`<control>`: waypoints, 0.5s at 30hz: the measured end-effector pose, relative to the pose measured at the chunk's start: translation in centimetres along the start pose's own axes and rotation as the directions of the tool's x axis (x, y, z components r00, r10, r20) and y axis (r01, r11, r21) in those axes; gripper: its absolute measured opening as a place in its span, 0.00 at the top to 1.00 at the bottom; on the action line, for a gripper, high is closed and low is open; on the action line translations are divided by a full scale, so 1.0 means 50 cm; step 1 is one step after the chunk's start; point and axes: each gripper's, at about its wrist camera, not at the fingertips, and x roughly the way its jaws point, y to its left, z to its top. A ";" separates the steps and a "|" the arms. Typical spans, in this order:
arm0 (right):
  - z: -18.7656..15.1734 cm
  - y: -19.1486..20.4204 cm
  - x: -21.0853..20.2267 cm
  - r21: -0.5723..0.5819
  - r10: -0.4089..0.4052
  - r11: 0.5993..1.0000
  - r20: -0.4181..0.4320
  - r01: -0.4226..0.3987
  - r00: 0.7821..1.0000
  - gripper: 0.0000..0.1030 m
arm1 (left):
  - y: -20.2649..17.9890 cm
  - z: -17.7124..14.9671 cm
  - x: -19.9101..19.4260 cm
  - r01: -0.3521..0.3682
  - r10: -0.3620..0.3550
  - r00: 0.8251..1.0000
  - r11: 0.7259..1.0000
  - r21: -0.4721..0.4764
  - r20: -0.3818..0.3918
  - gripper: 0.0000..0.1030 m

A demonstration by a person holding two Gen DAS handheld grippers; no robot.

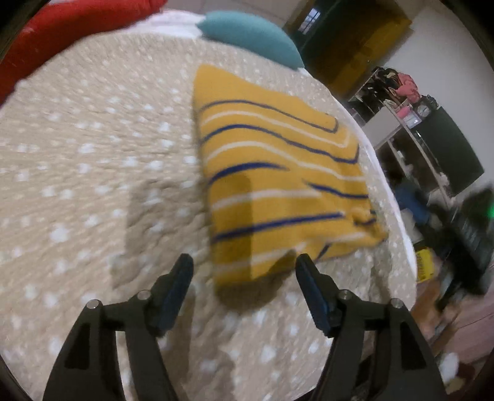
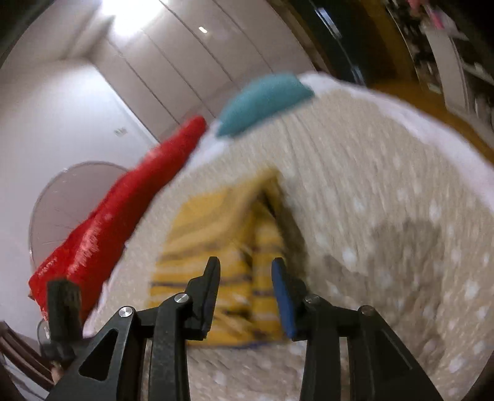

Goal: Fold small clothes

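A yellow knit garment [image 1: 271,185] with blue and white stripes lies folded on the beige dotted bedspread [image 1: 92,160]. My left gripper [image 1: 244,271] is open and empty, hovering just above the garment's near edge. In the right wrist view the same garment [image 2: 222,246] appears blurred, lying ahead of my right gripper [image 2: 247,271], which is open and empty with the jaws apart above the garment's near edge.
A teal cushion [image 1: 250,34] and a red cushion [image 1: 61,27] lie at the far end of the bed. The bed's right edge [image 1: 398,216] drops to a cluttered floor with shelves [image 1: 401,101]. A round glass table [image 2: 71,203] stands beyond the bed.
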 end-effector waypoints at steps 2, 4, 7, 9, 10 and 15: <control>0.029 0.028 0.013 -0.023 0.040 0.999 -0.015 -0.040 0.999 0.62 | 0.000 -0.021 -0.027 -0.023 0.022 0.999 1.000 0.017 0.033 0.33; 0.053 0.045 0.059 -0.032 0.060 0.998 -0.073 -0.062 0.996 0.62 | 0.003 -0.035 -0.042 -0.032 0.031 0.998 0.999 0.025 0.056 0.32; 0.064 0.046 0.162 -0.045 -0.009 0.999 -0.149 0.003 0.989 0.63 | 0.003 -0.052 -0.063 -0.058 0.053 0.994 0.997 0.056 0.092 0.31; 0.074 0.012 0.241 -0.032 -0.050 0.999 -0.226 0.044 0.973 0.65 | 0.002 -0.066 -0.079 -0.096 0.085 0.989 0.992 0.085 0.119 0.31; 0.076 -0.001 0.266 -0.032 -0.081 0.997 -0.243 0.075 0.967 0.65 | 0.003 -0.071 -0.087 -0.105 0.092 0.987 0.990 0.095 0.130 0.31; 0.093 0.033 0.244 -0.101 -0.200 0.978 -0.172 0.184 0.965 0.64 | 0.016 -0.085 -0.119 -0.126 0.105 0.977 0.986 0.108 0.187 0.26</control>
